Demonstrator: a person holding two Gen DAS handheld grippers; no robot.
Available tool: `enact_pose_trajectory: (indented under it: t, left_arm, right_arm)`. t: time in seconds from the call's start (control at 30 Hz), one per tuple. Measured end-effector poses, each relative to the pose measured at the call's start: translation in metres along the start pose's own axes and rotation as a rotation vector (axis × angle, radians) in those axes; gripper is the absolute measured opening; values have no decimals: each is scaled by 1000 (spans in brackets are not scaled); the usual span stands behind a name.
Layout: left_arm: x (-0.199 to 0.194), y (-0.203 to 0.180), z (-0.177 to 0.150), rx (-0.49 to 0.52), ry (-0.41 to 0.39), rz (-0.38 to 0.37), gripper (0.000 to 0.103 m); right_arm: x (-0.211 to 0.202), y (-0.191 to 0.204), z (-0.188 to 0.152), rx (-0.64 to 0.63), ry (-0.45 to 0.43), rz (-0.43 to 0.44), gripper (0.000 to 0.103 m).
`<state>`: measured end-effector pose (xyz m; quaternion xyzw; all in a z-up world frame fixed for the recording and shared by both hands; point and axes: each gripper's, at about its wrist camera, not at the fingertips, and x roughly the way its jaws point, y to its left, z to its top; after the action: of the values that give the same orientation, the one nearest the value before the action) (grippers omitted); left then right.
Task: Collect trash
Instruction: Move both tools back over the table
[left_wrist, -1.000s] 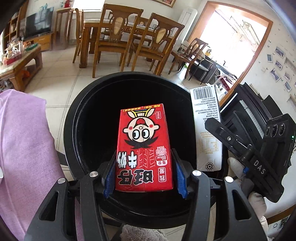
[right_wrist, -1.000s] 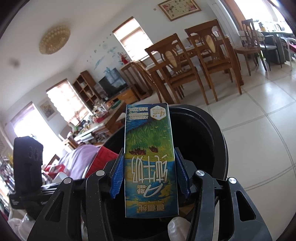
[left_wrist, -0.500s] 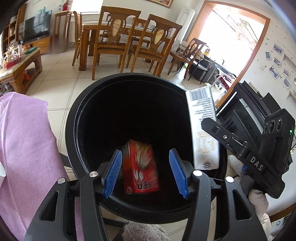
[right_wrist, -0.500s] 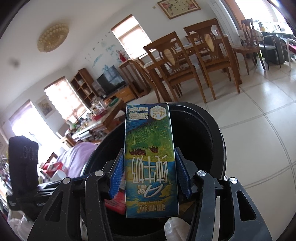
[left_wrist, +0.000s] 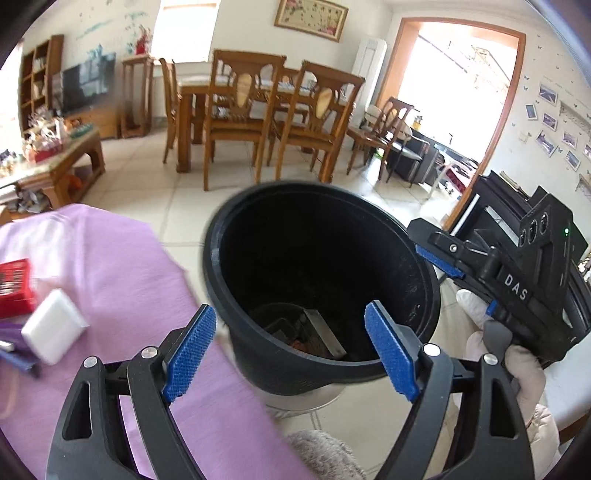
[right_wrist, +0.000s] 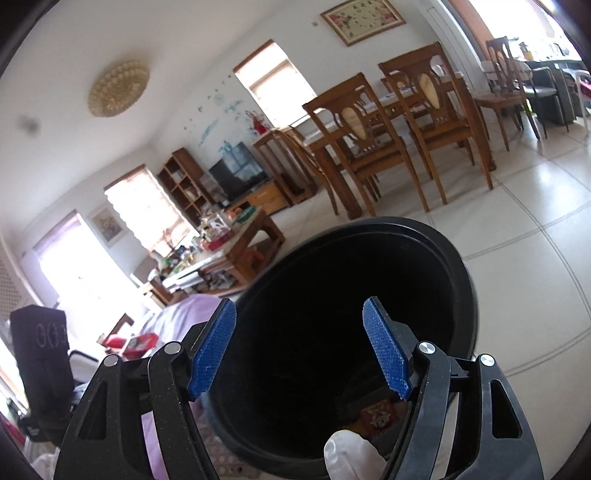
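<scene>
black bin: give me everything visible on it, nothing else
The black bin is a round, matte, plastic-looking bucket with a thickened rim, standing upright on the tiled floor beside the purple cloth. Its dark interior holds boxes at the bottom, one red-printed. Neither tool appears to touch it.

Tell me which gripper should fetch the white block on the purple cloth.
Left, probably. The left gripper, jaws opening and empty, has the white block close beside it; the right gripper, also empty, faces the black bin.
</scene>
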<state>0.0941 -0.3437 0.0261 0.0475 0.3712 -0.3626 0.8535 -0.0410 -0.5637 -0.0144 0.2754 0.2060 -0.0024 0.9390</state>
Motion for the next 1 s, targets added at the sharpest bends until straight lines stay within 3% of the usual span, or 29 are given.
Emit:
enact_pose_trajectory:
  t: [0.07,0.17,0.37,0.8,1.0]
  left_arm:
    - [-13,3,-3,4,-23,11,83]
    - [-38,13,-9,6,-73,41,93]
    - [-74,47,-27,-28,-110,89,93]
    - [-168,228,-59,-309,-220,290,93]
    - [-175,318,-32,-146,-160,419,93]
  right_arm:
    - [0,17,-1,-20,-2,21,71]
    - [5,47,-3,-53,7,60,74]
    - [28,114,-11,-124,47,135,75]
    - [96,249,-58,-345,191,250,75]
    - [135,294,-78,-480,293,247,75]
